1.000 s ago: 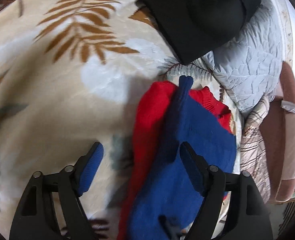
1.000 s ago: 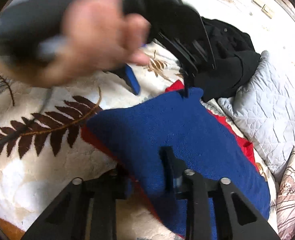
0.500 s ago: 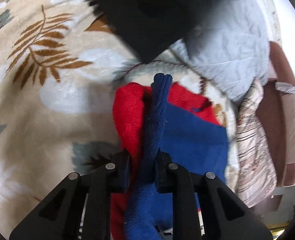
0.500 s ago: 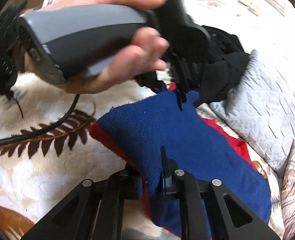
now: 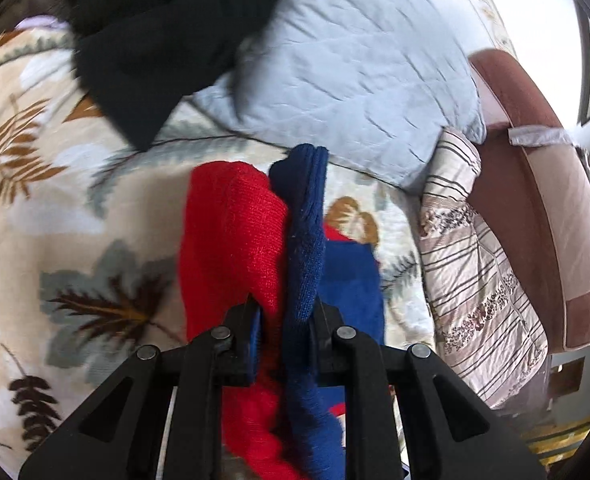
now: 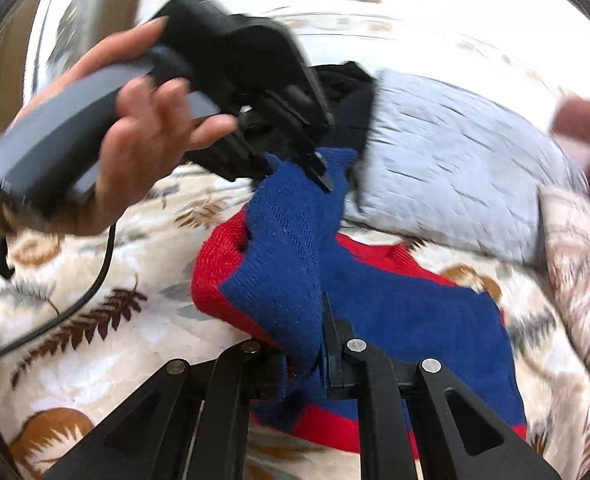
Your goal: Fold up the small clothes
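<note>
I had my left hand-held gripper [image 5: 285, 320] and my right hand-held gripper [image 6: 303, 364] each pinched shut on an edge of the red and blue sweater [image 6: 395, 312], lifting that side off the leafy bed blanket [image 5: 55, 220] so I could fold it over.

You are working over a cream blanket [image 5: 55, 208] printed with brown and grey fern leaves, spread across the bed. Beyond it lies a pale blue quilted pillow [image 5: 351, 80], and a heap of black clothing [image 5: 147, 40] rests against its left side. To your right a striped, floral-patterned cushion [image 5: 479, 264] leans against a brown padded headboard [image 5: 535, 184]. Behind that, bright daylight washes out the white wall [image 6: 415, 32].
</note>
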Motion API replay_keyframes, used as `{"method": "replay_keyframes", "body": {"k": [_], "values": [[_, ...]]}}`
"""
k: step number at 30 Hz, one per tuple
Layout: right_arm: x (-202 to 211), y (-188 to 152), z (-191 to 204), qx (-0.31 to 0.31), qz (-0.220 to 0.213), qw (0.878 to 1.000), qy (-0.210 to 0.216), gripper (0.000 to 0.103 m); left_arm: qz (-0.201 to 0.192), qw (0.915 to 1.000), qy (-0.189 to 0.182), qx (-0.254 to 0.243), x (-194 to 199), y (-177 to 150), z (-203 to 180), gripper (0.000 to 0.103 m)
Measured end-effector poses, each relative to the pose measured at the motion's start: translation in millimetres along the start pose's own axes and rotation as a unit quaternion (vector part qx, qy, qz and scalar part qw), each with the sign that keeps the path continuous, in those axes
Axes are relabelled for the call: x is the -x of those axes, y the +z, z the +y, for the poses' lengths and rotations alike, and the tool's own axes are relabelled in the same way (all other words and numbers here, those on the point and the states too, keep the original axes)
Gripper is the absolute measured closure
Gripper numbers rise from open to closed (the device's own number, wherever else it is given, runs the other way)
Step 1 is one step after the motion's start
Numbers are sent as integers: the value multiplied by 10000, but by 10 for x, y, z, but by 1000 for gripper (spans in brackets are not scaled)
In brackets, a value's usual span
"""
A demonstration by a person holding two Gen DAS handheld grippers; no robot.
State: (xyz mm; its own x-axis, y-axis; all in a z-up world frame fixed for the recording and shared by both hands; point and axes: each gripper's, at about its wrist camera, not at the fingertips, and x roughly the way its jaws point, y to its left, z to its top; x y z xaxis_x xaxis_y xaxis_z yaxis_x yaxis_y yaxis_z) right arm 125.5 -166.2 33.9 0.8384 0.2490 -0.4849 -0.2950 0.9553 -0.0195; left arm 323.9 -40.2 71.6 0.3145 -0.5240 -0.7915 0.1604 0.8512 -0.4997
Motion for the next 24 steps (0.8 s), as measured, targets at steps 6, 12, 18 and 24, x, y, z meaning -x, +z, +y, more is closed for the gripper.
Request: {"method": "replay_keyframes", "body": {"k": [6, 12, 18, 24], "values": [[113, -161, -797, -1705, 29, 9851, 226, 93, 73, 9990, 315, -307, -319, -87, -598, 88], [143, -415, -1410, -3152, 198, 9472, 558, 93, 246, 9971, 442, -573, -745, -87, -1063, 88], [186, -781, -1873, -4391, 434, 8952, 626, 93, 693, 9924, 639, -796, -1439, -151, -1427, 88], [-6, -1169, -2057, -5264, 1077, 8402, 727, 90, 837, 9929, 632, -567, -1695, -316, -1395, 80]]}}
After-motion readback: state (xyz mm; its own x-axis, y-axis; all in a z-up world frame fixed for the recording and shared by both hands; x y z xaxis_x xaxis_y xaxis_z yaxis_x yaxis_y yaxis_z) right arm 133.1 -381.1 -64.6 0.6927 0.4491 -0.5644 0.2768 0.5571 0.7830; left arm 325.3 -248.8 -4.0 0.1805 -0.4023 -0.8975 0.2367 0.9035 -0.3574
